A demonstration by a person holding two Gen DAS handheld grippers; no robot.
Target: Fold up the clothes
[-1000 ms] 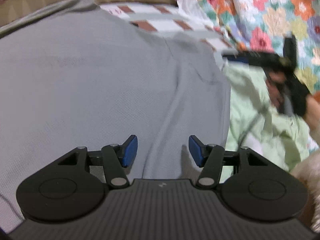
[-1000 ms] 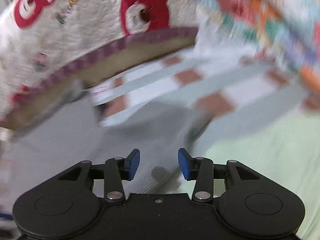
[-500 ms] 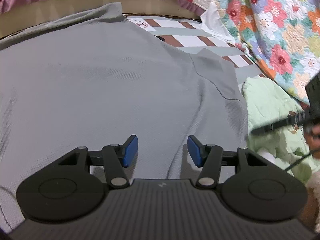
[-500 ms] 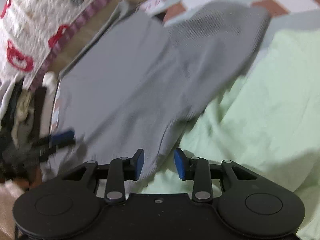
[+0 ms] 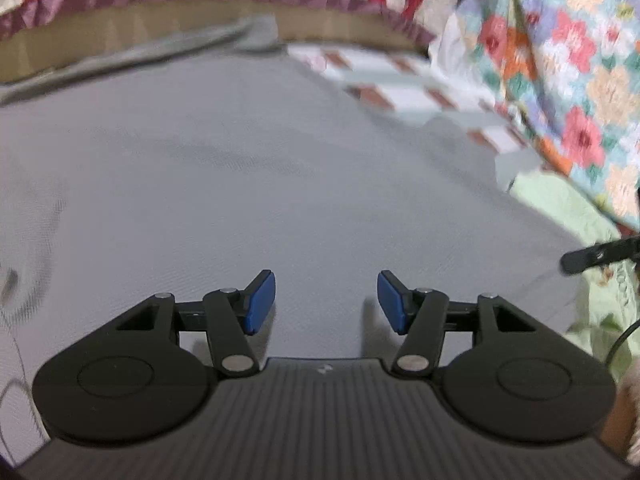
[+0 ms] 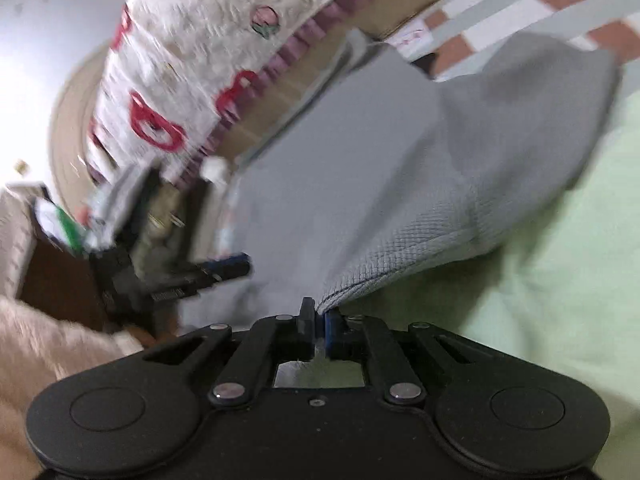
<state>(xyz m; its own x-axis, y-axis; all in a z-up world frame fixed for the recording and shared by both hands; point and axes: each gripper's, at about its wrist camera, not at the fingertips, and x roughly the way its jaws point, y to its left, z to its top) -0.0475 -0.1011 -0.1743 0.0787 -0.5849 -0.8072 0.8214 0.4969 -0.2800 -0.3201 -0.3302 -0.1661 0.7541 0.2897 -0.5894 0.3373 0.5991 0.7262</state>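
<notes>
A grey shirt (image 5: 248, 184) lies spread over the bed and fills most of the left wrist view. My left gripper (image 5: 326, 302) hovers open just above its cloth, nothing between the blue pads. In the right wrist view the grey shirt (image 6: 400, 168) rises in a ridge toward my right gripper (image 6: 319, 322), which is shut on the shirt's stitched hem edge. The left gripper (image 6: 216, 270) shows there at the left, blurred. The right gripper's finger (image 5: 596, 254) pokes in at the right edge of the left wrist view.
A light green sheet (image 6: 540, 280) lies under the shirt on the right. A checked brown and white cloth (image 5: 404, 84) sits beyond it. A floral quilt (image 5: 568, 80) hangs at right, a white quilt with red bears (image 6: 200, 60) behind. A fuzzy pink sleeve (image 6: 48, 344) is at lower left.
My right gripper went from open beside the shirt's edge to shut on the hem, lifting it slightly. My left gripper stayed open over the shirt and shifted a little.
</notes>
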